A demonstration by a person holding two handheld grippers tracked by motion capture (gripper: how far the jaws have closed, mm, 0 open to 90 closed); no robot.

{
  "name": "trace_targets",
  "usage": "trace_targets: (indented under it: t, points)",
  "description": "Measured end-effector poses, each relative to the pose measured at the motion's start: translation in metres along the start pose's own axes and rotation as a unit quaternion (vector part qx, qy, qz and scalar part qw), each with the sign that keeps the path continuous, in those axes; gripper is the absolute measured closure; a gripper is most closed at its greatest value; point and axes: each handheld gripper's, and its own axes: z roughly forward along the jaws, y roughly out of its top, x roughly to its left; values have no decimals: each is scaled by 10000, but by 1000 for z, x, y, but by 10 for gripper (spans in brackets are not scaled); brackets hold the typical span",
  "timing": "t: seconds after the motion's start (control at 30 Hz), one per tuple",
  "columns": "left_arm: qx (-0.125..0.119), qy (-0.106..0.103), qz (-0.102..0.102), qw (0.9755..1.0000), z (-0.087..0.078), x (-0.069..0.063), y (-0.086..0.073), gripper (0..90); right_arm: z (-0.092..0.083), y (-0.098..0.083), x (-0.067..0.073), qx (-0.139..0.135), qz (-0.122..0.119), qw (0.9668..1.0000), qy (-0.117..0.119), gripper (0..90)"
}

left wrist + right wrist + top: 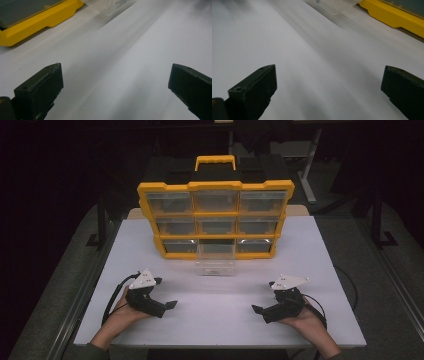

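Note:
A yellow organiser (216, 186) with clear drawers stands upright at the back of the white table (220, 320). Its bottom middle drawer (216, 261) is pulled out toward me, and I cannot make out its contents. My left gripper (167, 306) lies low over the table at the front left, pointing right, jaws wide apart with bare table between them (115, 72). My right gripper (257, 310) mirrors it at the front right, pointing left, also open and holding nothing (329, 72). The pulled-out drawer (112, 6) and the yellow base (397, 17) sit at the far edge of the gripper views.
A yellow carry handle (215, 161) tops the organiser. Dark floor and table legs surround the table. Black cables (112, 295) trail from each gripper along the table's front corners. White tabletop lies between the two grippers.

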Motion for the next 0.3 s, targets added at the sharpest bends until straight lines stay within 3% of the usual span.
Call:
trace_targets:
  t: [0.3]
  points:
    - [73,40,69,9999,3,-2,-5,0,1,-2,0,42,-6,10000,0,0]
